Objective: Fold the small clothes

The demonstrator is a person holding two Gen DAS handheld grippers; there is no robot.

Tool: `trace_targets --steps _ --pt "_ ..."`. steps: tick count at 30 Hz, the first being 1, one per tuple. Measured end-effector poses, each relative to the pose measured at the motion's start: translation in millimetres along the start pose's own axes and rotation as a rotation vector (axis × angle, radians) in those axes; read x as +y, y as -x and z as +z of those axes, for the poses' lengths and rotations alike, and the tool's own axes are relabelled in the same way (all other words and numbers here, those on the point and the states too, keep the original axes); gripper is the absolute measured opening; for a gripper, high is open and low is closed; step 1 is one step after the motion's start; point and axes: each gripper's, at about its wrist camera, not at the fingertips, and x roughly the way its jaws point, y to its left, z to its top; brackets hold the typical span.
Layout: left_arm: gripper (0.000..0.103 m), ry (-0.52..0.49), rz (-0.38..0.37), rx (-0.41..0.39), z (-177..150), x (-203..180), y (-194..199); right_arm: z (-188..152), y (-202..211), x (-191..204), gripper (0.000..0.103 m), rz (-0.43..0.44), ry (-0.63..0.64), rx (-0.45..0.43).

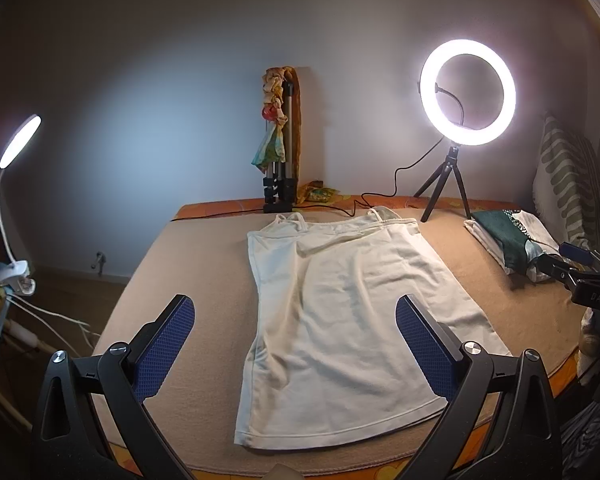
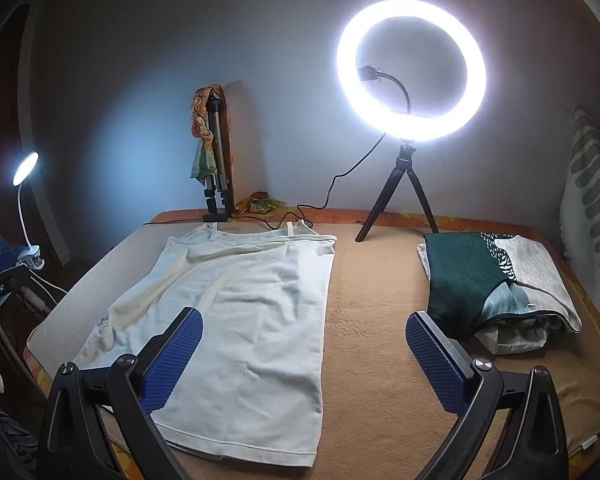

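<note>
Ahead of the left hand-held gripper (image 1: 294, 344) and right hand-held gripper (image 2: 304, 354), both spread wide and empty, a white camisole (image 1: 340, 320) lies flat.

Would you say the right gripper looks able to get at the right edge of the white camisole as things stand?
Probably yes. The right gripper is open and empty, the white camisole lies flat on the bed, and nothing sits between them; the folded pile lies off to the right.
</note>
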Motion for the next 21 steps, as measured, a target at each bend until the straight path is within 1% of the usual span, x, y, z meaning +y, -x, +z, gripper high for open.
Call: trace_targets --steps 21 --pt "0.101 0.002 0.0 -0.004 1.3 1.6 0.9 -1.0 -0.2 0.7 0.103 0.006 -0.008 -0.001"
